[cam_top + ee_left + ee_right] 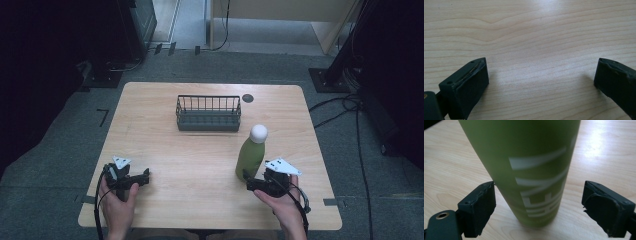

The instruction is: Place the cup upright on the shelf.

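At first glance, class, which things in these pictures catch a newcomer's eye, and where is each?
The green bottle with its white cap stands upright at the right front of the wooden table. The right tongs straddle its base; the left pad looks to touch it, the right stands clear. Behind it, mid-table, sits a dark wire basket, and the left tongs gape over bare wood.

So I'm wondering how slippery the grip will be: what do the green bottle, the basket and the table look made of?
Bottle: probably coated metal, though plastic is possible; matt green skin with white printed letters and a soft sheen. Its cap is white and smooth, likely plastic. Basket: dark wire, thin upright bars. Table: light wood or wood-look laminate, grain lines and a glossy glare.
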`<control>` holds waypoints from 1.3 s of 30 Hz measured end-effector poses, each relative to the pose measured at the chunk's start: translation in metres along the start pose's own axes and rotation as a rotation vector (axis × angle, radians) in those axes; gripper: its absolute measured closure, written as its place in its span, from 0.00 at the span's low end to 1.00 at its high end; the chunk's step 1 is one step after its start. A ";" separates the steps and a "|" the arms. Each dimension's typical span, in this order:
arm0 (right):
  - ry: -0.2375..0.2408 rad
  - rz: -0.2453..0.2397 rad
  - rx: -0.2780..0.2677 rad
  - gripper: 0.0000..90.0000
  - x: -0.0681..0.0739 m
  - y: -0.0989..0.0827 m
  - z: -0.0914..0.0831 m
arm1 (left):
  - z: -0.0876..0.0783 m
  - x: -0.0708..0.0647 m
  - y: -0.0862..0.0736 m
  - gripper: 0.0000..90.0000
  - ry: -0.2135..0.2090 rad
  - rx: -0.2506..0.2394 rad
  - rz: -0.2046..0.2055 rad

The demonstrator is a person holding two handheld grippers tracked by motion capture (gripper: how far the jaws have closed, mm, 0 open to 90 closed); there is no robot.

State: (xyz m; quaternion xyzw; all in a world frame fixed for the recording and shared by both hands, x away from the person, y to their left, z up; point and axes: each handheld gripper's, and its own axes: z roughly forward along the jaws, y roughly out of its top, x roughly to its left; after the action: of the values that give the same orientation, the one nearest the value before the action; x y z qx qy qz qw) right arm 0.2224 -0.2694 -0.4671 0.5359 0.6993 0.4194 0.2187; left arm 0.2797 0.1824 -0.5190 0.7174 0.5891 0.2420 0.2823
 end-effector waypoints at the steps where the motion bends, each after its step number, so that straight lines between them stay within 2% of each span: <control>1: 0.006 0.003 -0.005 0.14 0.000 0.002 0.000 | 0.000 0.000 0.000 0.00 0.000 0.000 0.000; 13: 0.023 0.002 -0.049 0.20 0.008 0.020 0.006 | 0.000 0.000 0.000 0.00 0.000 0.000 0.000; 29: 0.027 0.002 -0.050 0.18 0.013 0.034 0.020 | 0.000 0.000 0.000 0.00 0.000 0.000 0.000; 32: -0.005 -0.034 -0.067 0.21 0.016 0.035 0.021 | 0.000 0.000 0.000 0.00 0.000 0.000 -0.001; 39: -0.025 -0.044 -0.074 0.22 0.018 0.036 0.022 | 0.000 0.000 0.000 0.00 0.000 0.000 -0.001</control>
State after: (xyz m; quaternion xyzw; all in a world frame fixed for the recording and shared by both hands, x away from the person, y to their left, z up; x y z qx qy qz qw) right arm 0.2535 -0.2424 -0.4469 0.5170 0.6922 0.4334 0.2564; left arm 0.2797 0.1823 -0.5191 0.7172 0.5893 0.2420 0.2826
